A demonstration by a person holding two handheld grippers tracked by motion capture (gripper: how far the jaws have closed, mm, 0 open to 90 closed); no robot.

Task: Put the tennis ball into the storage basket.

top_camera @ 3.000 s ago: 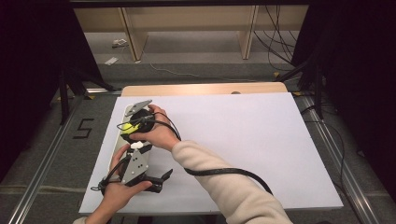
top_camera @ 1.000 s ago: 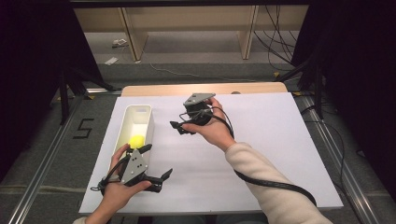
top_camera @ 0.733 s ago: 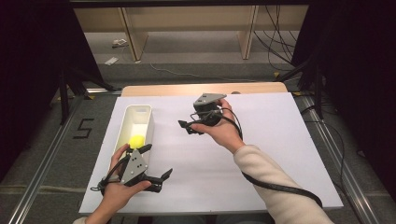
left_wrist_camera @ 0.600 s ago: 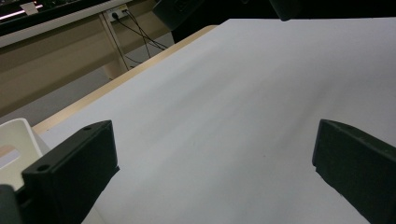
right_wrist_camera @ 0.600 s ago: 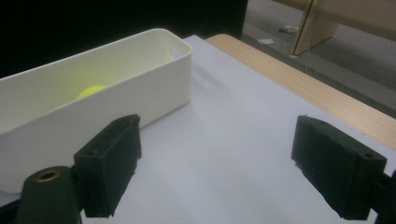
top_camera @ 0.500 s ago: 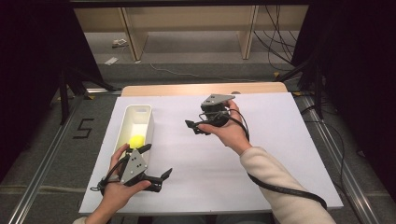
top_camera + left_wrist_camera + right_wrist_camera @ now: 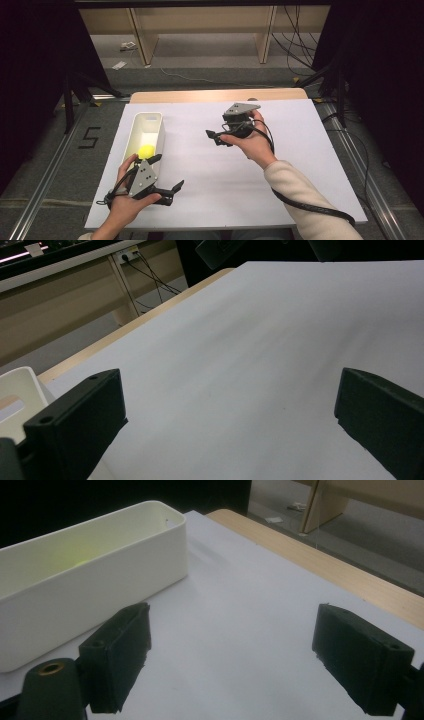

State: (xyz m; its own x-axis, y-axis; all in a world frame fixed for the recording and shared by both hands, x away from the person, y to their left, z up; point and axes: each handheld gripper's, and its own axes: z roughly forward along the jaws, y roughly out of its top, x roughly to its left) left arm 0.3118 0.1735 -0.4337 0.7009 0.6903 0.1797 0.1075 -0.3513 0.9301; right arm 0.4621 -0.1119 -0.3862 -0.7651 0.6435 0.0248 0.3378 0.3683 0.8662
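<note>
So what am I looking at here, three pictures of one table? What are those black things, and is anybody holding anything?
It is one moment seen by three cameras. The high view looks down on a table covered by a white sheet. A person holds a hand tool with two black jaws in each hand: the left gripper and the right gripper. The other two pictures come from small cameras riding on those tools, so the black blocks at the bottom are each tool's own jaws. On the sheet stands a long white bin with a yellow ball inside. Both pairs of jaws stand open, with nothing between them.
</note>
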